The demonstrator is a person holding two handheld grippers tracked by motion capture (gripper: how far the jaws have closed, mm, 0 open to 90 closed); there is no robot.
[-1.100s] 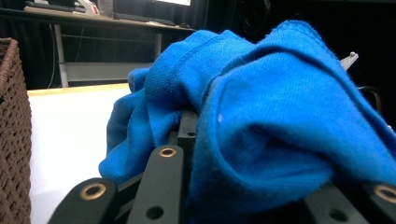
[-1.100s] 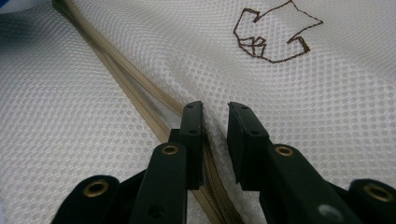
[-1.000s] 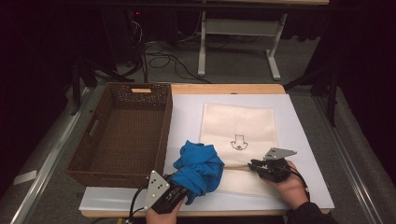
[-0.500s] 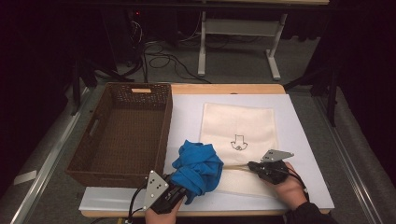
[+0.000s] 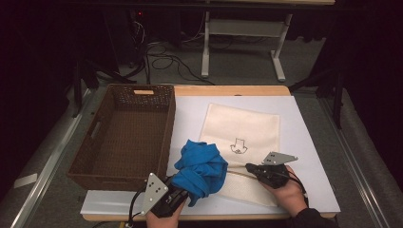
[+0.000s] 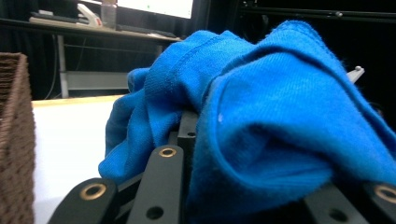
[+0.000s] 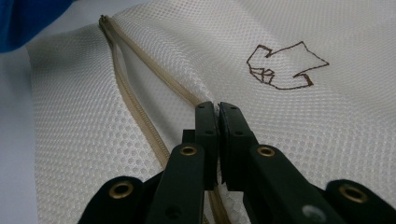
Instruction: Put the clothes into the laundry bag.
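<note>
Your left gripper [image 5: 183, 190] jaws clamp the bunched blue cloth [image 5: 202, 168]; your right gripper [image 7: 217, 109] jaws have just pinched shut on the mesh laundry bag's [image 5: 247, 142] zipper edge [image 7: 140, 107].

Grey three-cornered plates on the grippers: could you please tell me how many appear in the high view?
2: one grey plate on the left gripper near the table's front edge, the other grey plate on the right gripper over the mesh bag.
</note>
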